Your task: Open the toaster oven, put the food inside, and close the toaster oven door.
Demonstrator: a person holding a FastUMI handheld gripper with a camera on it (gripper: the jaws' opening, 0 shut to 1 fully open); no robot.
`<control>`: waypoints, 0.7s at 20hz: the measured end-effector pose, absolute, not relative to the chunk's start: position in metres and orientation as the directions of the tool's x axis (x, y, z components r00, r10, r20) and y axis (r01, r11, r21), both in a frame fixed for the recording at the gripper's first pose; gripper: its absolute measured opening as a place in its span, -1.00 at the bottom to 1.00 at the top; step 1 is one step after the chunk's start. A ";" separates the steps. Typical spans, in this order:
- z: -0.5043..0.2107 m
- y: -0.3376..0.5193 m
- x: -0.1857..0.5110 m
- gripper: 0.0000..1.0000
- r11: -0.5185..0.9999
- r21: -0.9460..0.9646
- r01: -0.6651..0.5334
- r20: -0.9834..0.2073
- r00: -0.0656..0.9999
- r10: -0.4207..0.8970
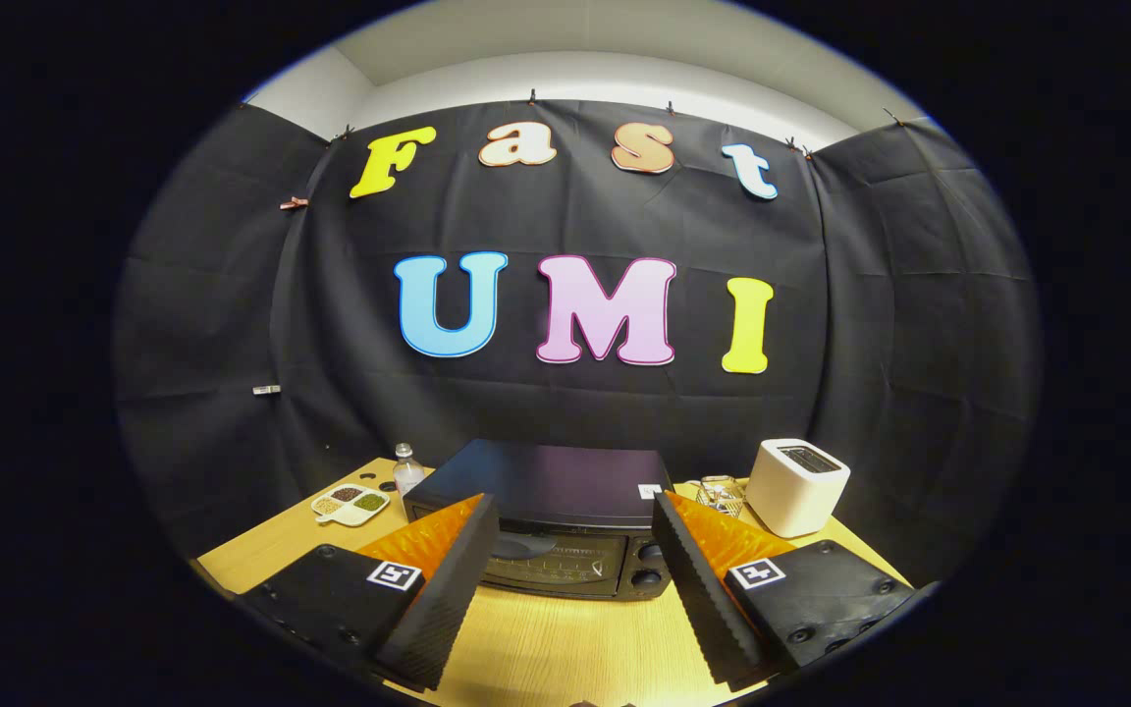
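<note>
Looking along my gripper [565,599], I see its two fingers spread wide apart with nothing between them but bare wooden table [546,648]. Their inner edges cut off parts of the toaster oven [551,520], which stands just ahead of them: the left finger hides the near left corner of the oven's front, and the right finger covers the right end, so I can make out only two dark knobs [646,567] stacked beside the door. The glass door [551,562] looks closed, though its handle reads as no more than a dark bar across the top of the glass, and what lies behind the glass is too dim for me to tell. The oven itself is a low black box with a flat, slightly glossy top and a small pale sticker near its right rear corner. Left of it sits a small clear bottle [407,469] with a white cap, and farther left a divided white dish [350,503] with darker fillings I cannot identify. Right of the oven I see a small wire rack [720,493], partly hidden by the right finger, and a white toaster [796,486] beyond that.
</note>
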State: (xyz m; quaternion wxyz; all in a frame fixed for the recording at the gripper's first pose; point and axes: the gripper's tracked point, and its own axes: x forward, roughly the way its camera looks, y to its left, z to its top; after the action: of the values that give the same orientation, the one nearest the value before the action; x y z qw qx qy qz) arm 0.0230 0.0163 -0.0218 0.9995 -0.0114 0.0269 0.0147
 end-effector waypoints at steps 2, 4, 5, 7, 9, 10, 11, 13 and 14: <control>-0.025 0.020 0.030 0.95 0.999 -0.028 -0.035 -0.062 0.998 0.033; -0.030 0.023 0.039 0.95 0.999 -0.038 -0.037 -0.071 0.997 0.034; -0.032 0.024 0.044 0.95 0.999 -0.039 -0.037 -0.078 0.996 0.033; -0.038 0.028 0.056 0.95 0.999 -0.031 -0.034 -0.097 0.995 0.031; -0.043 0.031 0.068 0.95 0.999 -0.034 -0.025 -0.113 0.993 0.021; -0.047 0.033 0.076 0.95 0.999 -0.040 -0.021 -0.122 0.992 0.016; -0.050 0.036 0.083 0.95 0.999 -0.047 -0.020 -0.129 0.992 0.014; -0.059 0.043 0.101 0.96 0.999 -0.051 -0.018 -0.147 0.989 0.010; -0.065 0.047 0.108 0.95 0.999 -0.046 -0.015 -0.165 0.986 0.007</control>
State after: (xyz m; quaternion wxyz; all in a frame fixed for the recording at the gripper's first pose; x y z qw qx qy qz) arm 0.1082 0.0469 -0.0653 0.9963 -0.0238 0.0824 0.0054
